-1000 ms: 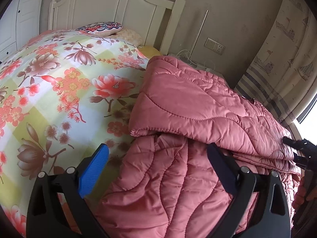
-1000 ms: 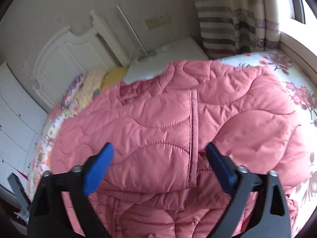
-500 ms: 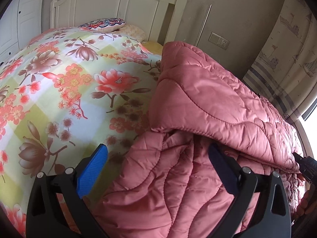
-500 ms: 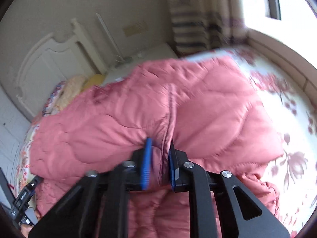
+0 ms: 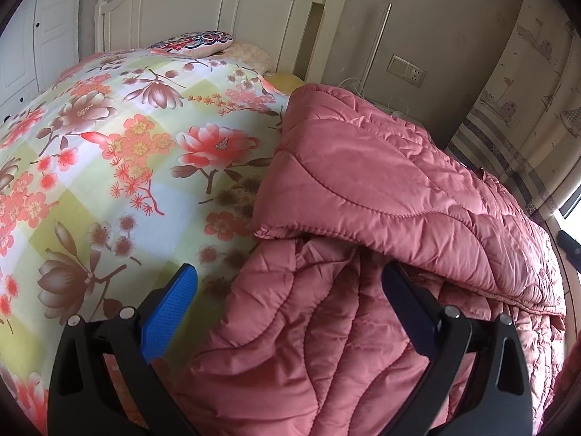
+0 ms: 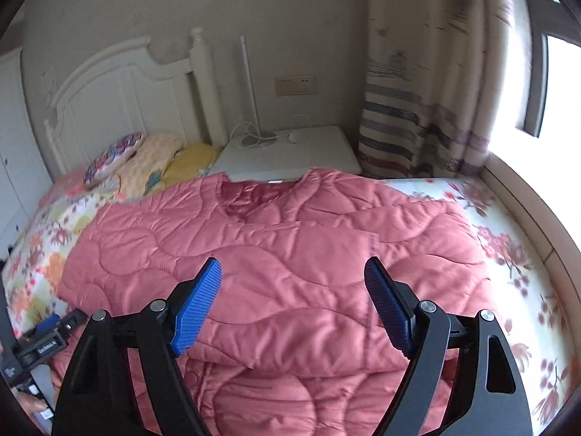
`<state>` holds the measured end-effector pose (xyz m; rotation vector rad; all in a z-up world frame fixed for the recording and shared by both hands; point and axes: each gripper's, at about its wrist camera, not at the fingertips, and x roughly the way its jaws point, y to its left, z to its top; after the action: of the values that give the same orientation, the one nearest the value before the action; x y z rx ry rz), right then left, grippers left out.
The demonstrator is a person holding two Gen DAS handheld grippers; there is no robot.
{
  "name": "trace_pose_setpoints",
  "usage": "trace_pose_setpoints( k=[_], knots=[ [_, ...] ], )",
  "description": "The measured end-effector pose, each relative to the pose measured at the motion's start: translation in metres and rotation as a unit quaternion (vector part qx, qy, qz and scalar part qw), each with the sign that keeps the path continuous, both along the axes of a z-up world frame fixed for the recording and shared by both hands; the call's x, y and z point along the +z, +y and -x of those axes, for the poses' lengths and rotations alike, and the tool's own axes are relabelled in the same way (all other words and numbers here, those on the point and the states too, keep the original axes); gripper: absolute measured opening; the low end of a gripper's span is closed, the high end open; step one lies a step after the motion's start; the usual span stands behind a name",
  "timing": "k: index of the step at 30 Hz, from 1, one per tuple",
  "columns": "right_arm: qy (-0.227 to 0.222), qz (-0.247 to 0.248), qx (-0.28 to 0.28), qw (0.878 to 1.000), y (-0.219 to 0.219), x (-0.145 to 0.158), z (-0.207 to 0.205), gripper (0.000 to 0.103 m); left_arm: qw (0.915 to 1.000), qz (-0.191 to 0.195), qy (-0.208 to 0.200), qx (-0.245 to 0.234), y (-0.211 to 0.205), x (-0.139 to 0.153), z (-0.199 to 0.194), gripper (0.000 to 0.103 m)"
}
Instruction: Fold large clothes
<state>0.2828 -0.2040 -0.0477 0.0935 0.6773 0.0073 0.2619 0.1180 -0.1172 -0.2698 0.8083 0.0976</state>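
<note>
Half a second ago the right gripper [image 6: 292,303] was pinching the pink quilted jacket [image 6: 276,261]; now its fingers are spread wide and hold nothing. On the floral bedspread [image 5: 109,152] the jacket lies folded, its upper layer over the lower one. Left gripper [image 5: 290,303] has fingers spread too, over the jacket's lower edge.

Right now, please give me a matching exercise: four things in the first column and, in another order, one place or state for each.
1. quilted jacket
2. left gripper
3. patterned pillow
4. bedside table

a. by the headboard
b. open, holding nothing
c. beside the striped curtain
d. partly folded on the bed

Pairs: 1-d, 2-b, 3-a, 4-c
</note>
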Motion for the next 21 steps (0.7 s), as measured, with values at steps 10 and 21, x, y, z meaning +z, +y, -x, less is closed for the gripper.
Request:
trace_pose_setpoints(
  k=[10,21],
  knots=[
    [0.079,0.061,0.027,0.995,0.027,-0.065,-0.035,0.086,0.9998,-0.015,0.010,-0.002,-0.004,-0.002,-0.003,0.100],
    [0.076,0.040,0.032,0.996,0.021,-0.065,-0.031,0.087,0.9964,-0.003,-0.082,-0.019,-0.011,0.074,0.000,0.101]
  ],
)
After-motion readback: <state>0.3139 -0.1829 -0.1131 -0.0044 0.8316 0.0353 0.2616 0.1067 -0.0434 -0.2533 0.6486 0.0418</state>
